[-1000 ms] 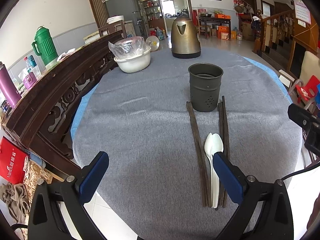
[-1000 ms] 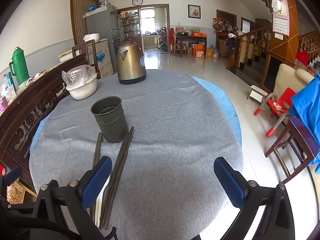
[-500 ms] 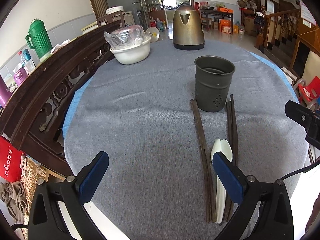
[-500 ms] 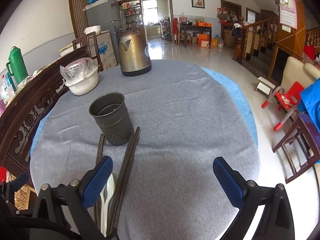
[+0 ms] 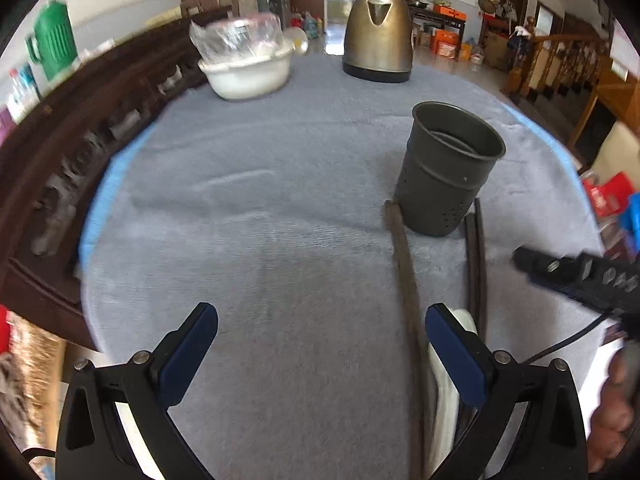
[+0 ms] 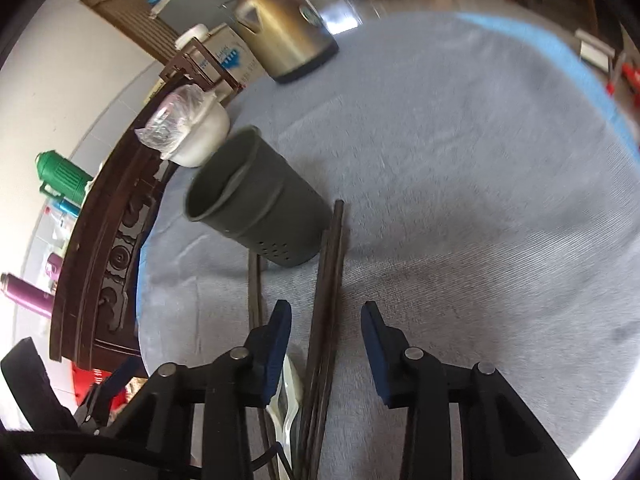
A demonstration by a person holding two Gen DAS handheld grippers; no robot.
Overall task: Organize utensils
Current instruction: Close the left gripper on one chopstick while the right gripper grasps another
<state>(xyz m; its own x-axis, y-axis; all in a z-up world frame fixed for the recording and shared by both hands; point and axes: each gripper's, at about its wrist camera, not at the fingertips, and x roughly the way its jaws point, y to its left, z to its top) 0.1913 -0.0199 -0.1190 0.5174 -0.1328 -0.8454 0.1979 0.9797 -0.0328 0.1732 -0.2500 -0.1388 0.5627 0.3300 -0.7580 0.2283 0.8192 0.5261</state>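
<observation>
A dark grey perforated utensil holder [image 5: 448, 176] [image 6: 256, 204] stands upright on the grey tablecloth. In front of it lie a single dark chopstick [image 5: 404, 280] [image 6: 254, 288], a pair of dark chopsticks [image 5: 476, 264] [image 6: 328, 280] and a white spoon [image 5: 464, 320] [image 6: 290, 392] between them. My left gripper [image 5: 320, 320] is open and holds nothing; its right finger covers part of the spoon. My right gripper [image 6: 326, 312] hangs low over the chopstick pair. Its jaws are closing with the pair between them, and a gap still shows beside the right pad. That gripper's body [image 5: 580, 276] shows at the right edge of the left wrist view.
A brass-coloured kettle [image 5: 378, 32] [image 6: 280, 36] and a white bowl under plastic film [image 5: 246, 68] [image 6: 192, 128] stand at the far side. A carved dark wooden bench back [image 5: 60, 168] [image 6: 104, 248] runs along the table's left edge. A green thermos [image 6: 64, 176] stands beyond it.
Both grippers have dropped toward the table and closer to the utensils. The right gripper has rolled, and its jaws have narrowed from wide open to either side of the chopstick pair.
</observation>
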